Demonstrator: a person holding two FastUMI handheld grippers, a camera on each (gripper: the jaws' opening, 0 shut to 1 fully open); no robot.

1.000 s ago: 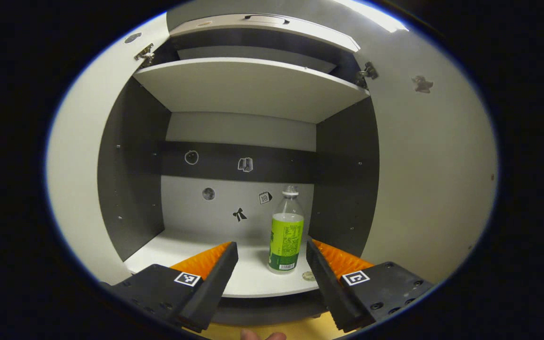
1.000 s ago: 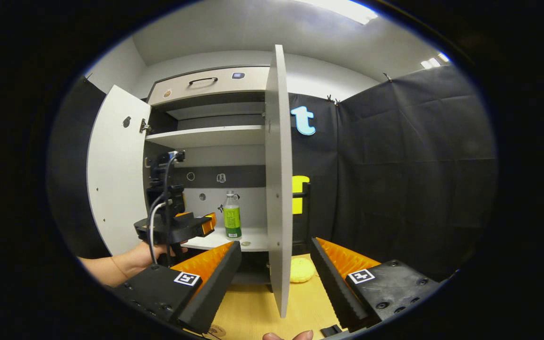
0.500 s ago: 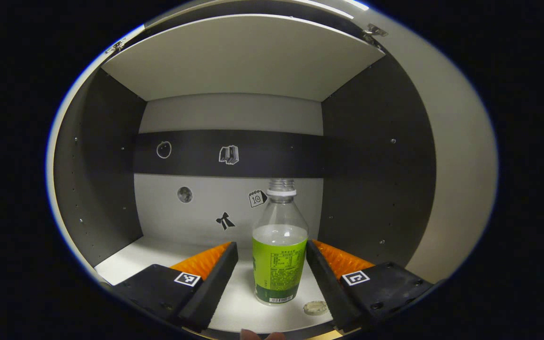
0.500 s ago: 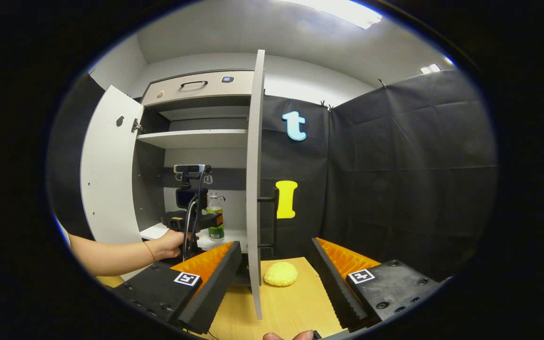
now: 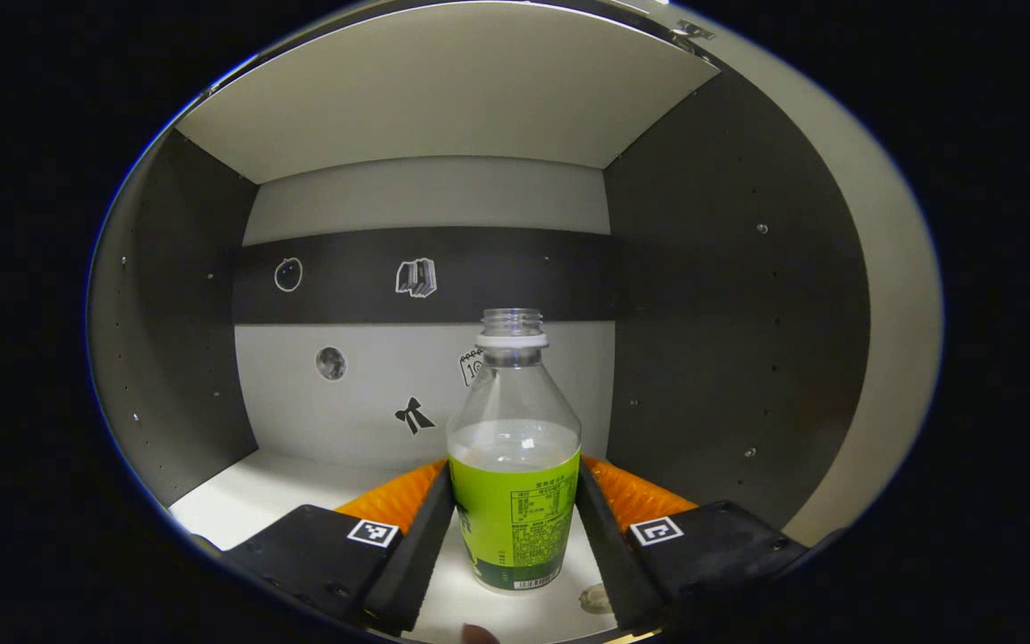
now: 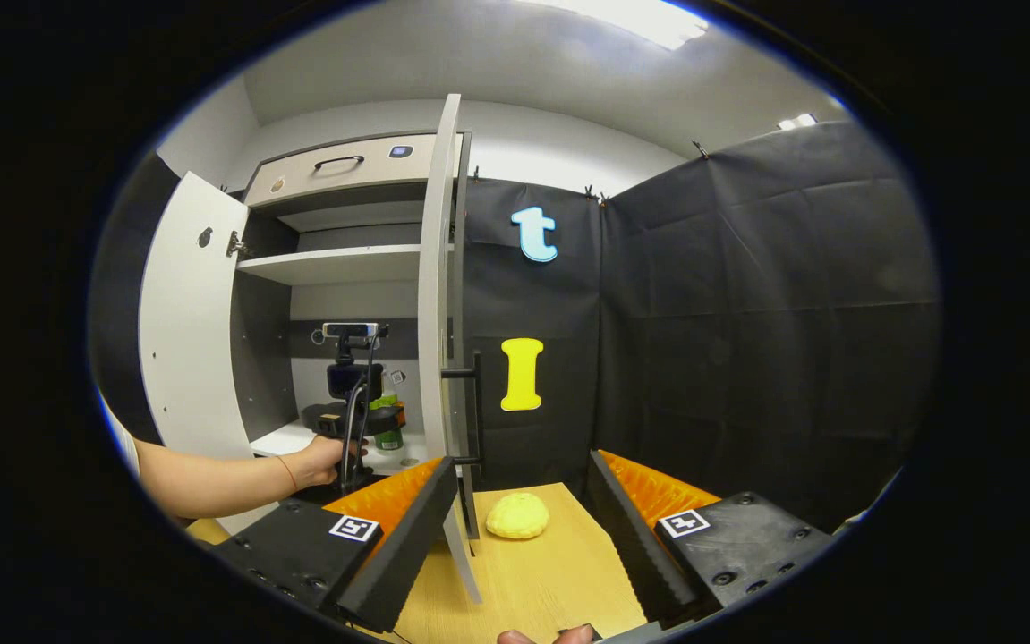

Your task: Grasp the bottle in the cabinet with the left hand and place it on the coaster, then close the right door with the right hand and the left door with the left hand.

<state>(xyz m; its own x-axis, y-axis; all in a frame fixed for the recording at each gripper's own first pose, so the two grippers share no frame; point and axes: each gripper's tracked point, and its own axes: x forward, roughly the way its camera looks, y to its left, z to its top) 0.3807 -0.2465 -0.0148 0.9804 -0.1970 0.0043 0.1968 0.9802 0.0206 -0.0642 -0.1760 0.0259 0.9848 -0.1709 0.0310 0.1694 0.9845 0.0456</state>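
Inside the cabinet, left gripper: the left gripper (image 5: 515, 528) had pushed deeper onto the lower shelf (image 5: 255, 487) than half a second before, and its fingers had drawn in until they lay against both sides of the bottle (image 5: 515, 465), clasping it at the label.
Change in bottle: it stood larger and nearer than before, now between the fingers rather than beyond their tips.
Bottle position: upright on the lower shelf, towards the right wall, its base just left of a small round disc (image 5: 595, 597) lying on the shelf.
Bottle look: clear plastic, uncapped, a white ring at the neck, a green label round the lower half.
Right gripper: the right gripper (image 6: 523, 528) hung spread wide over the wooden table (image 6: 550, 581), holding nothing; its view had swung since before, so the right door (image 6: 437, 295) appeared edge-on, further left.
Farther out: a yellow rounded object (image 6: 517, 516) lay on the table beyond the fingers; the left door (image 6: 188, 331) stood open, and a hand (image 6: 322, 461) held the left gripper at the shelf.
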